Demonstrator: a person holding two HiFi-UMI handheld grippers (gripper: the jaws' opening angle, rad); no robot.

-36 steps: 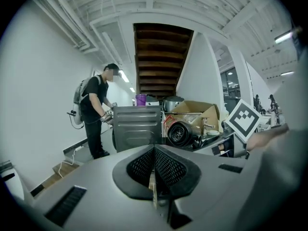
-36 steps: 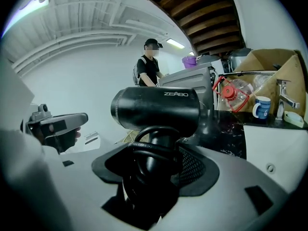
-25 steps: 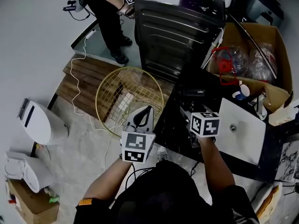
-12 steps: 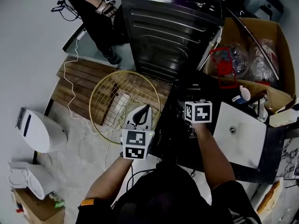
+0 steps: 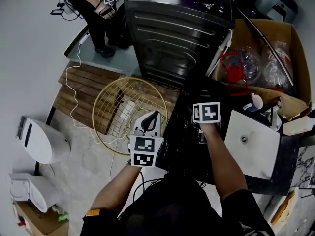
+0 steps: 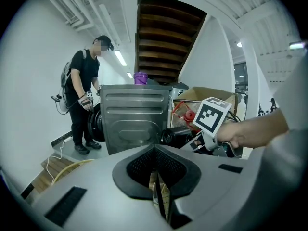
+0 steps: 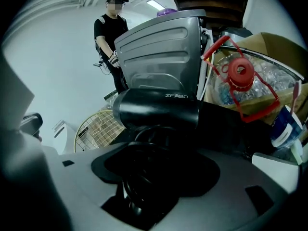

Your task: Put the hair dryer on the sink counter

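Note:
The black hair dryer (image 7: pixel 159 109) fills the right gripper view, barrel lying crosswise, handle and coiled cord running down between the jaws. My right gripper (image 7: pixel 144 177) is shut on it. In the head view that gripper (image 5: pixel 204 104) hovers over the black sink counter (image 5: pixel 182 141), left of the white basin (image 5: pixel 256 151); its marker cube hides most of the dryer. The left gripper view shows the dryer's barrel (image 6: pixel 175 134) beside the right hand. My left gripper (image 5: pixel 153 118) hangs off the counter's left edge, jaws shut and empty (image 6: pixel 161 191).
A grey washing machine (image 5: pixel 177 33) stands behind the counter. A gold wire basket (image 5: pixel 118 112) lies on the floor over a wooden pallet (image 5: pixel 78 92). A cardboard box (image 5: pixel 280 43) holds a red-capped jug (image 5: pixel 236 68). A person (image 5: pixel 93 4) stands at far left.
My right gripper with the dryer has shifted a little farther over the counter, toward the washing machine. The person in the background has stepped left. My left gripper has barely moved.

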